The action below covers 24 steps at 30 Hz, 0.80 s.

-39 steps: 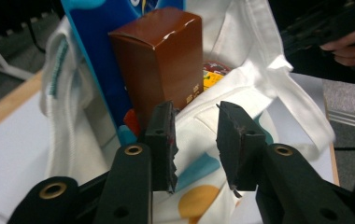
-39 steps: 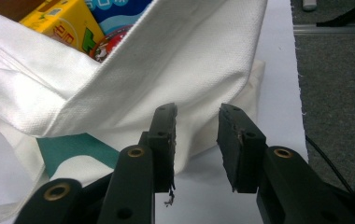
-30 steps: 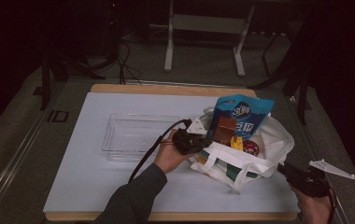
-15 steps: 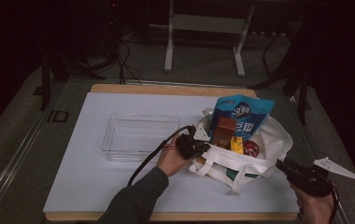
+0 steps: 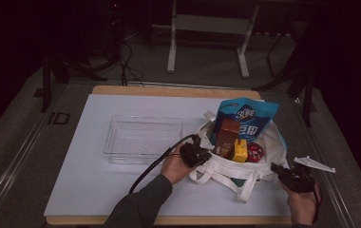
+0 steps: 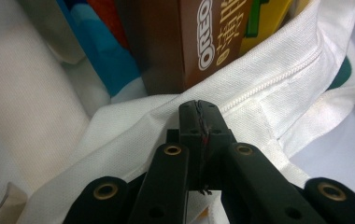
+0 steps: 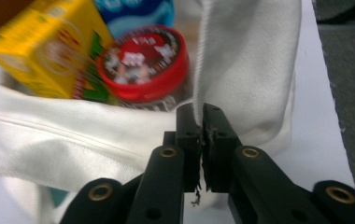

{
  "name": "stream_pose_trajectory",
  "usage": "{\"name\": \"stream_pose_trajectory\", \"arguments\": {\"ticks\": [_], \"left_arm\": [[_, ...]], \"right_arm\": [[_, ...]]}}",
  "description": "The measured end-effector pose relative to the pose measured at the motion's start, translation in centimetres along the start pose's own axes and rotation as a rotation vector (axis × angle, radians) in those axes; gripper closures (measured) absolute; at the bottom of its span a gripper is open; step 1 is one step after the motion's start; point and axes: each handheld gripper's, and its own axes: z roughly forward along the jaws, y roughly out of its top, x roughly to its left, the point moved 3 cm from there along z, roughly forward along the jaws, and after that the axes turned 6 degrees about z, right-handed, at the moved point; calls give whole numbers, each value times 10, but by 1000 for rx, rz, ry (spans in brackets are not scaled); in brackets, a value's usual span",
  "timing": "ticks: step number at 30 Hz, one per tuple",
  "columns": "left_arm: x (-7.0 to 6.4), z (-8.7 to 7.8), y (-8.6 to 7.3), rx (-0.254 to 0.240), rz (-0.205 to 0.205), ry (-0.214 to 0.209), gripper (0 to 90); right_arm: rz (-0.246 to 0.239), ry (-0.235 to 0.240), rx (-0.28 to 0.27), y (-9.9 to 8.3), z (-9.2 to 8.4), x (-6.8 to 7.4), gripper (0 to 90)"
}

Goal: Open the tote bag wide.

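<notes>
The bag (image 5: 245, 166) stands at the table's (image 5: 98, 190) right, packed with snacks. The left gripper (image 6: 199, 108) is clamped on its near-left rim. The right gripper's (image 7: 200, 114) jaws have just been closing and now pinch the right rim. Risk: uneven pulling may slip the thin fabric or tip the brown box (image 6: 199, 42).

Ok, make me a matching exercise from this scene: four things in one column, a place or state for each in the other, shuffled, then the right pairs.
Things:
1. clear tray
2. brown Oreo box
3. left gripper
4. red-lidded tub

Places or states:
A. standing upright inside the white bag
B. lying in the bag beside the yellow box
C. empty, on the table left of the bag
D. shut on the bag's rim

Pairs: 1-C, 2-A, 3-D, 4-B
</notes>
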Motion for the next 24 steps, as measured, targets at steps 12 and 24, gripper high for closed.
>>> {"name": "stream_pose_trajectory", "arguments": {"ticks": [12,24], "left_arm": [[5,6,-2,-3,-44,-19,891],[5,-38,7,-124,18,-10,778]], "right_arm": [[22,-30,29,-7,14,-10,810],[8,-25,-76,14,-16,-7,611]]}}
